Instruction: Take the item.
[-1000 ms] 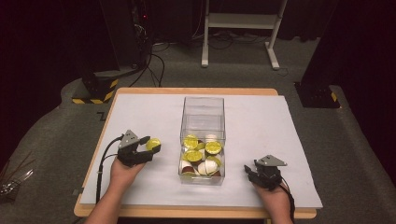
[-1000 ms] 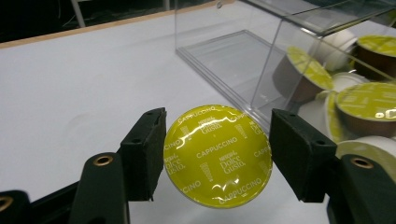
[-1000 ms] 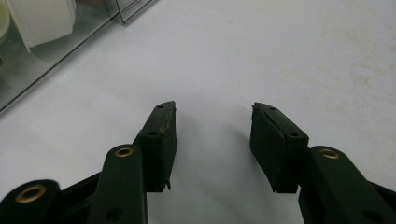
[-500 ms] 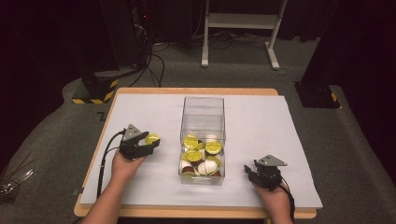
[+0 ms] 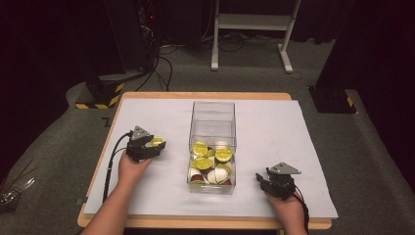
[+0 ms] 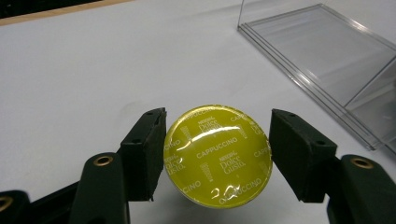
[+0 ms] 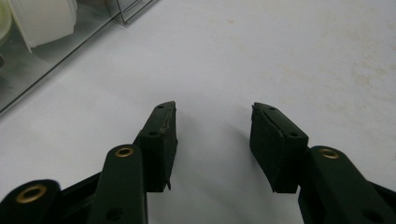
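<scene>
**Capsule clamped in left hand-held gripper, left of the box**

A yellow-green capsule (image 6: 218,155) is held in the left hand-held gripper (image 6: 217,149), whose two black pads are pressed against its opposite sides. In the left gripper view the foil lid is turned towards the camera, and the word "CAPPUCCINO" can be read across it. The capsule is seen above the white sheet (image 5: 161,117) that covers the desk; whether it touches the sheet cannot be told. In the high view the left hand-held gripper (image 5: 151,146) is found in the left half of the desk, nearer the front edge than the back, with the capsule (image 5: 157,141) at its tip, near the left wall of the clear box (image 5: 212,115) but apart from it.

The box is placed at about the middle of the desk. Its front half is stocked with more capsules (image 5: 209,161), yellow-green, white and brown ones lying together; its back half is seen bare through the walls.

The right hand-held gripper (image 5: 264,180) is held near the front right corner of the desk, right of the box. Its jaws are stood apart, and nothing is seen between them in the right gripper view (image 7: 214,142), just the white sheet below. A corner of the box and a white capsule (image 7: 44,18) inside it are caught at the upper left of that view.
</scene>
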`<action>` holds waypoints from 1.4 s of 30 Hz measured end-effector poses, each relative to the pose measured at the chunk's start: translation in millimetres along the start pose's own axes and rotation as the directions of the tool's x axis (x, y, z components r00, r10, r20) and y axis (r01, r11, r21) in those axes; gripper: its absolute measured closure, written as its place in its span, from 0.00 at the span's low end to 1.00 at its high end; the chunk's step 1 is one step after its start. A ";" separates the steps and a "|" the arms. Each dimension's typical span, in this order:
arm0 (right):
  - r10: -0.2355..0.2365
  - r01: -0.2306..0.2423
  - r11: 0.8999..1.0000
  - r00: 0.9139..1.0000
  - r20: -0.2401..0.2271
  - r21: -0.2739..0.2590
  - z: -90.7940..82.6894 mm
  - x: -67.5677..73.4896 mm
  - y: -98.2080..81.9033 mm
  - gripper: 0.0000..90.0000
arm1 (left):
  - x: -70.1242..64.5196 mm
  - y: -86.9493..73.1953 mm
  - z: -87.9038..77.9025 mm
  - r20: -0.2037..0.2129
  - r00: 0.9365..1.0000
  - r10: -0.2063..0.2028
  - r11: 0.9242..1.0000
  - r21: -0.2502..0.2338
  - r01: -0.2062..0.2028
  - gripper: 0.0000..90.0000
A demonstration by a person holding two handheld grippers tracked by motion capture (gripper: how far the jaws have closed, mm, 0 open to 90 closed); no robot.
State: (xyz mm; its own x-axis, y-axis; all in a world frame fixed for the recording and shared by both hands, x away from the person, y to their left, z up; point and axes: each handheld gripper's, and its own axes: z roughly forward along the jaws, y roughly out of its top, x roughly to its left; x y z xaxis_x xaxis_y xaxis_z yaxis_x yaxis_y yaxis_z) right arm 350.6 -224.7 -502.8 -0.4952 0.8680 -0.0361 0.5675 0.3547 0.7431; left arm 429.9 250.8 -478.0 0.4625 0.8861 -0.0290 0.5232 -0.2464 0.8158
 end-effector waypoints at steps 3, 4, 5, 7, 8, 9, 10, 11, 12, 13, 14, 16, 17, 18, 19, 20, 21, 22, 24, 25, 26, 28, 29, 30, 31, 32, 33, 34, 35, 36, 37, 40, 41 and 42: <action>0.000 0.000 1.000 1.000 -0.001 -0.001 0.1 -0.1 0.0 0.57 | 0.9 -1.2 4.1 -0.014 1.000 0.002 1.000 0.006 -0.002 0.42; 0.000 0.000 1.000 1.000 -0.001 0.000 0.1 -0.1 0.0 0.57 | 0.8 -1.3 4.7 -0.023 1.000 0.004 1.000 0.007 -0.004 0.42; 0.000 0.000 1.000 1.000 -0.001 0.000 0.1 -0.1 0.0 0.57 | 0.8 -1.3 4.7 -0.023 1.000 0.004 1.000 0.007 -0.004 0.42; 0.000 0.000 1.000 1.000 0.000 0.000 0.0 0.1 0.0 0.57 | 1.0 -1.4 5.9 -0.036 0.999 0.002 1.000 0.006 -0.002 0.42; 0.001 -0.001 1.000 1.000 0.000 0.000 0.0 0.2 0.0 0.57 | 1.0 -1.4 6.2 -0.036 0.999 0.000 1.000 0.004 0.000 0.42; 0.001 -0.001 1.000 1.000 0.000 0.000 0.0 0.2 0.0 0.57 | 1.0 -1.4 6.2 -0.036 0.999 0.000 1.000 0.004 0.000 0.42; 0.000 0.000 1.000 1.000 0.000 -0.001 0.1 0.1 0.0 0.57 | 0.8 -1.3 7.0 -0.037 0.999 0.002 1.000 0.003 -0.002 0.42; -0.001 0.001 1.000 1.000 -0.001 -0.001 0.1 0.0 0.0 0.57 | 0.8 -1.3 7.0 -0.037 0.999 0.002 1.000 0.003 -0.002 0.42; -0.001 0.001 1.000 1.000 -0.001 -0.001 0.1 0.0 0.0 0.57 | 0.7 -1.4 7.6 -0.036 0.999 0.004 1.000 0.004 -0.003 0.42; -0.001 0.001 1.000 1.000 -0.001 -0.001 0.1 -0.1 0.0 0.57 | 0.4 -1.5 8.3 -0.039 0.999 0.008 1.000 0.011 -0.007 0.42; -0.001 0.001 1.000 1.000 -0.001 -0.001 0.1 -0.1 0.0 0.57 | -0.1 -1.6 10.0 -0.044 0.999 0.016 1.000 0.023 -0.015 0.42; 0.000 0.000 1.000 1.000 -0.001 -0.001 0.1 0.0 0.0 0.57 | -1.6 -0.6 10.9 -0.047 0.999 0.028 0.999 0.030 -0.026 0.42; 0.000 0.000 1.000 1.000 0.000 0.001 0.0 0.0 0.0 0.57 | -2.4 0.2 11.1 -0.046 0.999 0.028 0.999 0.028 -0.026 0.42; -0.001 0.001 1.000 1.000 -0.001 0.000 0.1 -0.1 0.0 0.57 | -2.4 1.3 10.7 -0.045 0.999 0.030 0.999 0.026 -0.029 0.42; 0.000 0.000 1.000 1.000 -0.001 0.000 0.0 0.0 0.0 0.57 | -2.4 1.3 10.7 -0.045 0.999 0.030 0.999 0.026 -0.029 0.42; -0.001 0.001 1.000 1.000 -0.001 0.000 0.1 -0.1 0.0 0.57 | -3.8 2.8 11.0 -0.042 0.999 0.028 0.999 0.027 -0.026 0.42; -0.001 0.001 1.000 1.000 -0.001 0.000 0.1 -0.1 0.0 0.57 | -3.8 2.8 11.0 -0.042 0.999 0.028 0.999 0.027 -0.026 0.42; -0.001 0.001 1.000 1.000 -0.001 0.000 0.0 -0.1 0.0 0.57 | -4.1 3.0 11.6 -0.043 0.999 0.032 0.999 0.030 -0.031 0.42; -0.002 0.002 1.000 1.000 -0.001 -0.001 0.1 -0.2 0.0 0.57 | -3.7 2.8 13.0 -0.045 0.999 0.030 0.999 0.040 -0.028 0.42; -0.002 0.002 1.000 1.000 -0.002 -0.001 0.1 -0.2 0.0 0.57 | -3.2 2.7 13.5 -0.046 0.998 0.032 0.999 0.042 -0.030 0.42; -0.001 0.001 1.000 1.000 -0.002 -0.001 0.0 -0.1 0.0 0.57 | -3.0 2.4 13.9 -0.047 0.998 0.034 0.998 0.045 -0.032 0.42; -0.001 0.001 1.000 1.000 -0.002 -0.001 0.0 -0.1 -0.1 0.57 | -3.1 2.2 14.1 -0.045 0.998 0.032 0.998 0.046 -0.030 0.42; -0.001 0.001 1.000 1.000 -0.002 -0.001 0.0 -0.1 -0.1 0.57 | -3.1 2.2 14.1 -0.045 0.998 0.032 0.998 0.046 -0.030 0.42; -0.001 0.001 1.000 1.000 -0.003 -0.001 0.0 -0.1 -0.1 0.57 | -3.4 2.2 14.1 -0.043 0.999 0.033 0.998 0.046 -0.031 0.42; 0.000 0.000 1.000 1.000 -0.002 0.000 -0.1 0.0 -0.1 0.57 | -3.4 2.2 14.1 -0.043 0.999 0.033 0.998 0.046 -0.031 0.42; -0.001 0.001 1.000 1.000 -0.003 -0.001 -0.1 -0.2 0.0 0.57 | -3.9 2.1 14.0 -0.046 0.998 0.036 0.998 0.046 -0.034 0.42; -0.001 0.001 1.000 1.000 -0.003 -0.001 -0.1 -0.2 0.0 0.57 | -4.2 2.0 13.9 -0.047 0.998 0.037 0.998 0.047 -0.034 0.42; -0.002 0.002 1.000 1.000 -0.003 -0.001 -0.1 -0.2 0.0 0.57 | -4.2 2.0 13.8 -0.049 0.998 0.039 0.998 0.048 -0.037 0.42; -0.002 0.002 1.000 1.000 -0.003 -0.001 -0.1 -0.2 -0.1 0.57 | -4.2 2.0 13.8 -0.049 0.998 0.039 0.998 0.048 -0.037 0.41; -0.002 0.002 1.000 1.000 -0.003 -0.001 -0.1 -0.2 -0.1 0.56 | -4.3 1.7 13.6 -0.050 0.998 0.038 0.998 0.050 -0.036 0.40; -0.001 0.001 1.000 1.000 -0.003 -0.001 -0.1 -0.1 -0.1 0.56 | -4.3 1.7 13.6 -0.050 0.998 0.038 0.998 0.050 -0.036 0.38; -0.001 0.001 1.000 1.000 -0.004 0.000 -0.1 0.0 -0.1 0.56 | -3.7 0.9 13.5 -0.051 0.998 0.039 0.998 0.054 -0.036 0.34; 0.001 -0.001 1.000 1.000 -0.005 0.000 -0.2 0.1 -0.1 0.56 | -3.5 0.8 13.1 -0.048 0.998 0.037 0.998 0.056 -0.034 0.33; 0.001 -0.001 1.000 1.000 -0.005 0.000 -0.2 0.1 -0.1 0.56 | -3.4 0.7 12.9 -0.049 0.998 0.037 0.998 0.054 -0.034 0.32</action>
State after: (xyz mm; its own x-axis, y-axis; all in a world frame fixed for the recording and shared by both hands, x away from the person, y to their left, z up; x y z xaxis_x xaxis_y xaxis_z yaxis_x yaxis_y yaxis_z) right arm 350.4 -224.7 -502.8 -0.4982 0.8665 -0.0321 0.5680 0.3541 0.7430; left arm 437.9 242.5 -484.8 0.4456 0.8948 0.0296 0.5446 -0.2972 0.7843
